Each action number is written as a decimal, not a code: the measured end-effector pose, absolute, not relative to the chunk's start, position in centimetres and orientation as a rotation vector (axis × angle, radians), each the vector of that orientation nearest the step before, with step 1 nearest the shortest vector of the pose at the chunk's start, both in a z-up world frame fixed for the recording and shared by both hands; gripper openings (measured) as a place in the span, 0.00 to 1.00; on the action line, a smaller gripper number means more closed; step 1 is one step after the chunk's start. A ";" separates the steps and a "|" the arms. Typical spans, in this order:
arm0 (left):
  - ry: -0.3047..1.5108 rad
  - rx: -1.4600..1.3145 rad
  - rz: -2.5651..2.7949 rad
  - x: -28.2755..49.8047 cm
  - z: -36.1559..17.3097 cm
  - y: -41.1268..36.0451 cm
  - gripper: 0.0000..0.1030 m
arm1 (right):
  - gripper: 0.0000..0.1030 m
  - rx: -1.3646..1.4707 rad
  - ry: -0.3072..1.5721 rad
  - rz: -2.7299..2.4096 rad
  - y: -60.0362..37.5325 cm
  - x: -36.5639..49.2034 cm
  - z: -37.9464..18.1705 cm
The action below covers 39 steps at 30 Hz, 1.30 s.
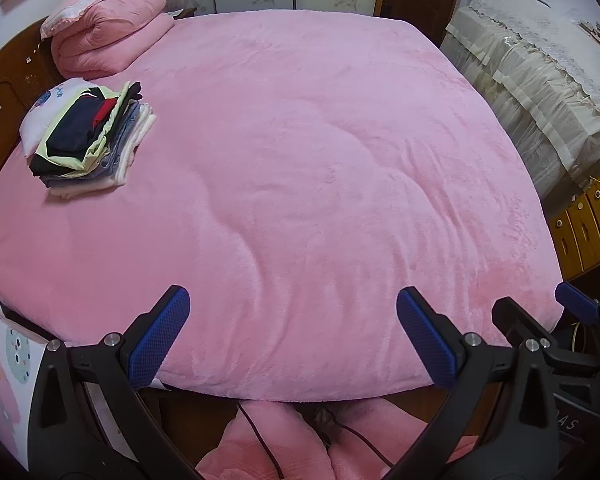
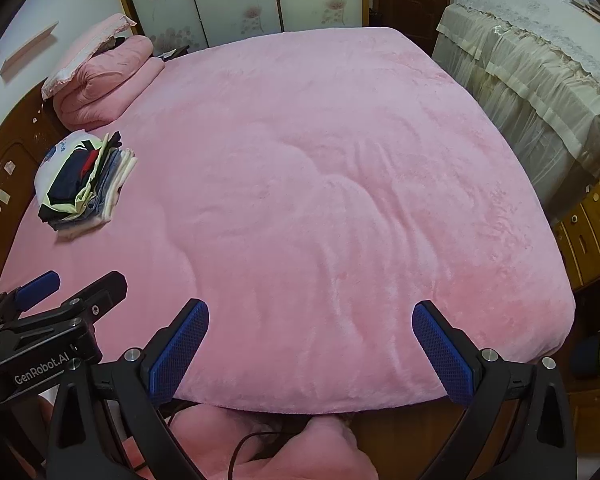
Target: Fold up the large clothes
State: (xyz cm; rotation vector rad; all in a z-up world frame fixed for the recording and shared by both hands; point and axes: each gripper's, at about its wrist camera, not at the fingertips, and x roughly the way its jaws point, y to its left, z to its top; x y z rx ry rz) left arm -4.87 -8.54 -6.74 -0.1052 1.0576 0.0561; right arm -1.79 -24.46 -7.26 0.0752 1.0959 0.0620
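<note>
I hold the left gripper [image 1: 294, 334] and the right gripper [image 2: 312, 346] side by side over the near edge of the pink blanket [image 1: 300, 160], both with their blue pads wide apart and gripping nothing. A stack of folded clothes [image 1: 90, 140] lies on the blanket at its far left side, just in front of the rolled pink quilt [image 1: 112, 36]. More pink fabric [image 2: 268, 444] hangs below the near edge of the blanket, with a dark cable across it.
</note>
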 end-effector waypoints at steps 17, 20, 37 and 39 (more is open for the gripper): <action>1.052 -0.094 0.053 -4.6 -6.7 -8.6 0.99 | 1.00 0.056 1.081 0.036 -24.2 -2.5 -7.2; 1.055 -0.095 0.053 -4.6 -6.8 -8.6 0.99 | 1.00 0.056 1.083 0.038 -24.3 -2.4 -7.3; 1.038 -0.072 0.067 -4.3 -6.3 -8.6 0.99 | 1.00 0.055 1.089 0.047 -24.8 -1.4 -7.5; 1.038 -0.070 0.065 -4.3 -6.4 -8.5 0.99 | 1.00 0.056 1.091 0.048 -24.9 -1.3 -7.5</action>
